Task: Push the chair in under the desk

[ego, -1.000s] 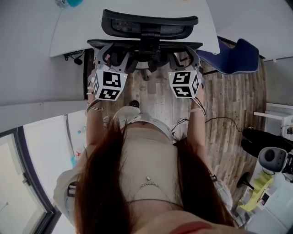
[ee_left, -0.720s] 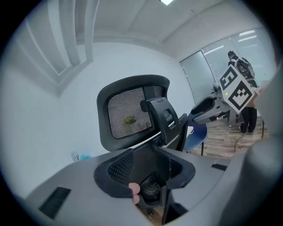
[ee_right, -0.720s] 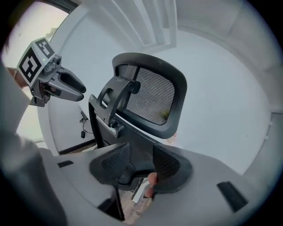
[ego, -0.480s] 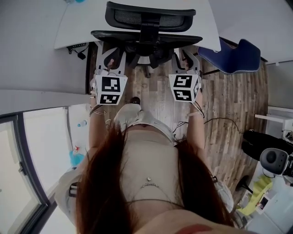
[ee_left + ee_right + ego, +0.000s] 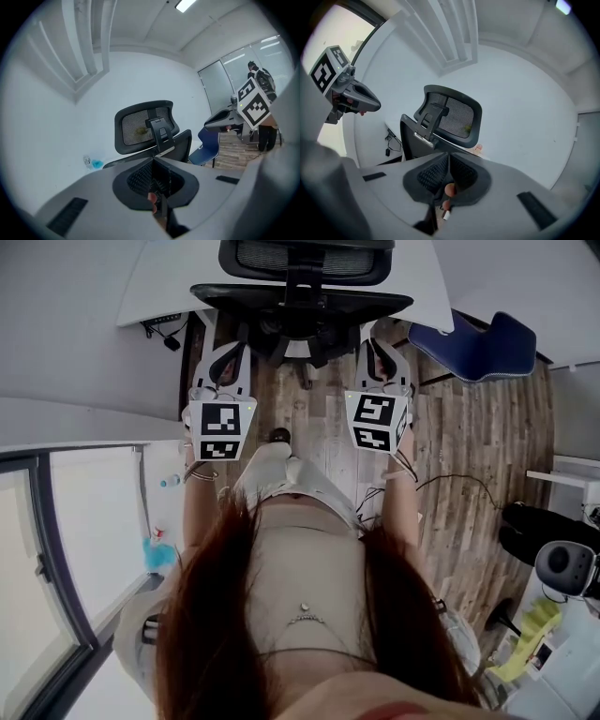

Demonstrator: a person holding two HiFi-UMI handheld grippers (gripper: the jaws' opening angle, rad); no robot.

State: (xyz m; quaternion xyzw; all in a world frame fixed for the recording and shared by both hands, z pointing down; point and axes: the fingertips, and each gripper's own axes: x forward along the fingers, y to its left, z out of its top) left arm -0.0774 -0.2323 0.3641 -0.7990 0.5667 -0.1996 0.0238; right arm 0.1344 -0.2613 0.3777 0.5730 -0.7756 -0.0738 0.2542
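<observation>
Between the jaws: nothing, either side.

1. Left gripper (image 5: 153, 161): jaws pressed together, empty; they have just been closing.
2. Right gripper (image 5: 449, 157): jaws likewise together and empty, also just closed.
3. Marker cubes, left (image 5: 220, 427) and right (image 5: 377, 423): level with one another, one behind each side of the backrest.
4. Chair (image 5: 302, 298): black, mesh back and headrest, standing at the desk's near edge. The seat looks to be under the top and the backrest close against the edge. Both sets of tips sit just behind the backrest's lower corners and seem a little clear of it, though contact cannot be told for certain.
5. Desk (image 5: 164, 282): white top, cables hanging at its left near corner.
6. Blue chair (image 5: 478, 343): on the wooden floor (image 5: 487, 446), off the desk's right near corner.

Handling note: the push looks all but finished. If any remains, set the closed tips against both corners of the backrest and press evenly, so the castors run straight. Stop before the backrest meets the desk edge.

Change since a second ago: both pairs of jaws then stood spread wide at the backrest's underside. The chair also stood further out from the desk, with more of its headrest in sight.
</observation>
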